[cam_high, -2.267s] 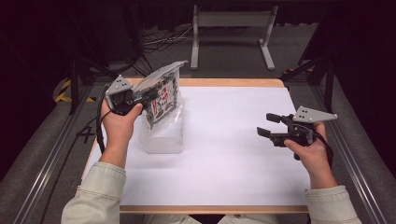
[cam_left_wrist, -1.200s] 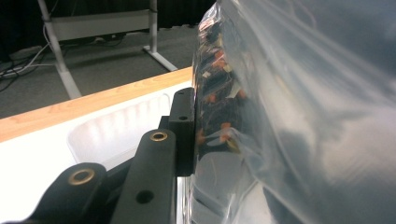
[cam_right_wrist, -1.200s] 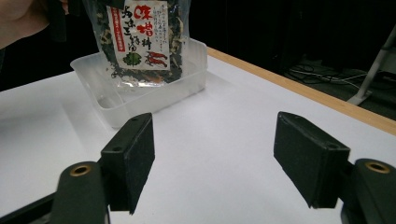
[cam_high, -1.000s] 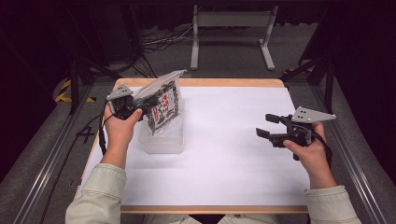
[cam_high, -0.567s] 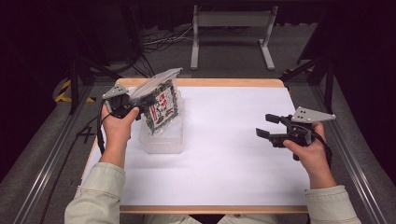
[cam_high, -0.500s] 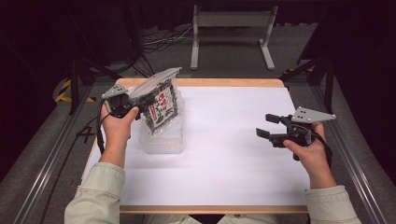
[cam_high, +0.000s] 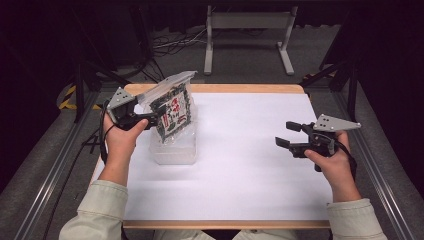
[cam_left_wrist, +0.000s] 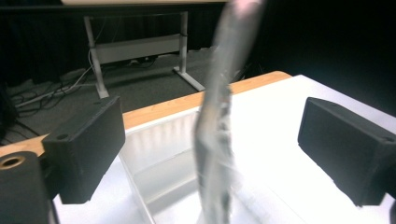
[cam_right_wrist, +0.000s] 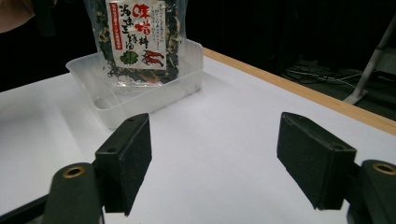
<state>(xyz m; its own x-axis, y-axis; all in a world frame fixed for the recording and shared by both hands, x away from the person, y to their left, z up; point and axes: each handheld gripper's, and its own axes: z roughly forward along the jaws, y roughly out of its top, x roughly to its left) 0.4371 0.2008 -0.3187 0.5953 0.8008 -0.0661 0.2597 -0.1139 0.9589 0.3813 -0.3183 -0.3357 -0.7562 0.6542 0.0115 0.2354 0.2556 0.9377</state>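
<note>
A clear bag of dark dried food with a red and white label (cam_high: 172, 112) stands tilted in a clear plastic container (cam_high: 172, 152) at the table's left. My left gripper (cam_high: 152, 120) is at the bag's left edge. In the left gripper view the bag's edge (cam_left_wrist: 215, 154) rises between the wide-apart jaws, touching neither, and the container (cam_left_wrist: 159, 144) lies below. My right gripper (cam_high: 287, 134) is open over the table's right side with nothing between its fingers. Its own view looks across at the bag (cam_right_wrist: 137, 37) and the container (cam_right_wrist: 154, 93), far beyond the right gripper (cam_right_wrist: 215, 163).
The white table top (cam_high: 250, 175) has a wooden far edge (cam_high: 240, 88). Beyond it, a grey metal stand (cam_high: 247, 30) and cables sit on the dark floor. Metal rails run along both sides of the table.
My left gripper has shifted slightly left, away from the bag's face. The bag stays standing in the container. The right gripper has hardly moved.
</note>
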